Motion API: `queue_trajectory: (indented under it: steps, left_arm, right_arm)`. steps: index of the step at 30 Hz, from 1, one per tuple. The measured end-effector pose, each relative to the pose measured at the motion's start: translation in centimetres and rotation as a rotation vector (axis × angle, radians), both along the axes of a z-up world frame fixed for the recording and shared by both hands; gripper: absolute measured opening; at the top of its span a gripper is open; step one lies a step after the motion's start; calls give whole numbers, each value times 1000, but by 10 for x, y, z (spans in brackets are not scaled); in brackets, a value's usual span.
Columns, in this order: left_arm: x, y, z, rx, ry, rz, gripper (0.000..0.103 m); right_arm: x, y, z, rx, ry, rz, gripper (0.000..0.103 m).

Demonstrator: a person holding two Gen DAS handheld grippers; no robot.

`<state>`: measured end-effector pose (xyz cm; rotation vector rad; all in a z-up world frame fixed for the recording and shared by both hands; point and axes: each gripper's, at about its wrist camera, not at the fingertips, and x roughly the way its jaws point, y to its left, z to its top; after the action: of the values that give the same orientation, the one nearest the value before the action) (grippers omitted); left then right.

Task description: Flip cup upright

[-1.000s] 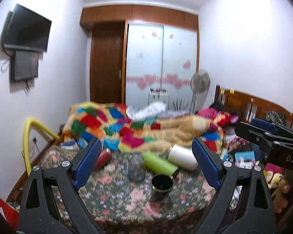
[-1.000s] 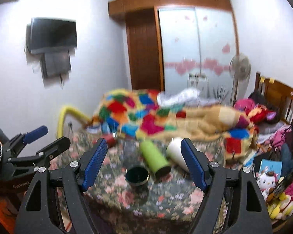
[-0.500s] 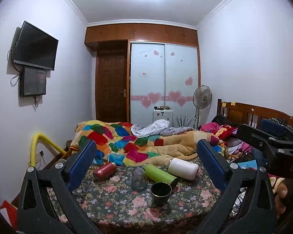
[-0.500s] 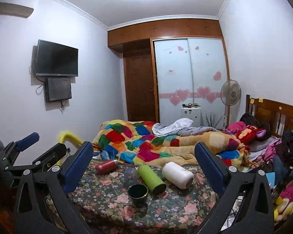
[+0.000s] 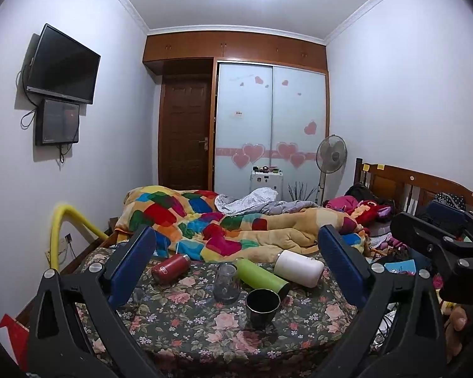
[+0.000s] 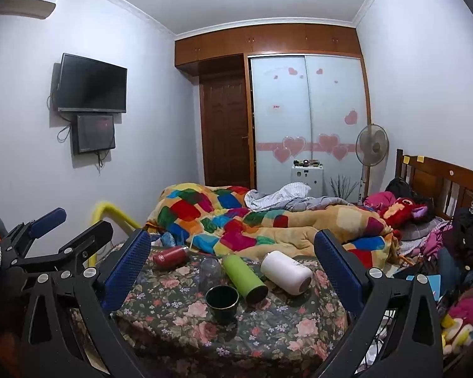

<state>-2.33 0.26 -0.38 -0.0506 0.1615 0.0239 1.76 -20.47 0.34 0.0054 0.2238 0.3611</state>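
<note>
On a floral-cloth table (image 5: 186, 324) (image 6: 179, 327) a dark green cup (image 5: 262, 303) (image 6: 222, 300) stands upright, mouth up. Behind it a clear glass (image 5: 225, 281) (image 6: 209, 273) stands mouth down. A green bottle (image 5: 261, 274) (image 6: 244, 278), a white bottle (image 5: 299, 268) (image 6: 286, 271) and a red bottle (image 5: 170, 268) (image 6: 169, 257) lie on their sides. My left gripper (image 5: 236, 267) (image 6: 69, 236) and right gripper (image 6: 233, 271) (image 5: 438, 245) are both open, empty, held back from the table's near edge.
A bed with a patchwork quilt (image 5: 205, 220) lies right behind the table. A yellow tube (image 5: 63, 226) stands at the left. Toys and clutter (image 6: 457, 315) fill the right side. A fan (image 5: 331, 157), wardrobe and door are at the far wall.
Both grippers have pulled back and tilted up, so the table looks farther and lower and more ceiling shows. The objects on the table have not moved.
</note>
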Motion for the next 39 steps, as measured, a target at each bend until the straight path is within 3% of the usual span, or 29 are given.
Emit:
queue_trajectory:
  steps: [39]
  left_arm:
    - [9,-14,-3,-2,20,-19,103]
  right_arm:
    - [-1,-2,-5,1,22,3,103]
